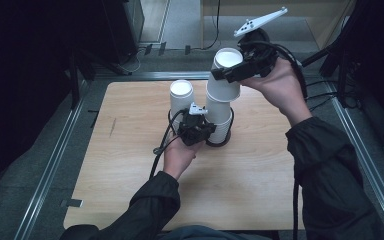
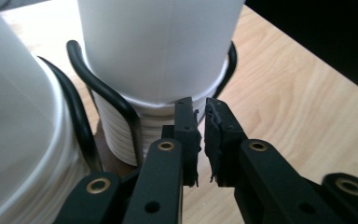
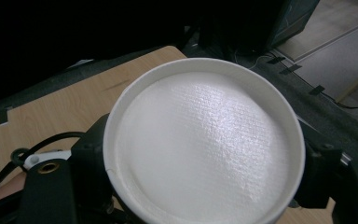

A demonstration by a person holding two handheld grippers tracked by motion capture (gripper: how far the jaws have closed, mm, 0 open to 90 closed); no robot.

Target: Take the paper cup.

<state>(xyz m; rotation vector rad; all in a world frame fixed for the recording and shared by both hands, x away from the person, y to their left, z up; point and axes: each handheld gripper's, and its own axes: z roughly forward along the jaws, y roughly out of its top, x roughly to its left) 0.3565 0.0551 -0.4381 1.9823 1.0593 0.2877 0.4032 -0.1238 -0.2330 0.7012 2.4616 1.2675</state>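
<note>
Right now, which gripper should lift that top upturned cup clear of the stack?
The right gripper. Its jaws already grip the top cup, raised above the stack. The left gripper sits low at the stack's base by the black wire holder, jaws nearly together on nothing, likely best for steadying.

Left hand (image 1: pixel 177 156) reaches in from the bottom edge in a dark sleeve, forearm angled up and to the right. It holds the left gripper (image 1: pixel 196 131) low over the table. In the left gripper view, its jaws stand nearly together, a narrow gap between the fingertips (image 2: pixel 187 135), nothing between them.

Right hand (image 1: pixel 279 82) is raised, forearm bent up and leftward, sleeve dark. It holds the right gripper (image 1: pixel 228 73) aloft, pointing left. Its jaws are clamped on either side of a white cup (image 1: pixel 226 67).
</note>
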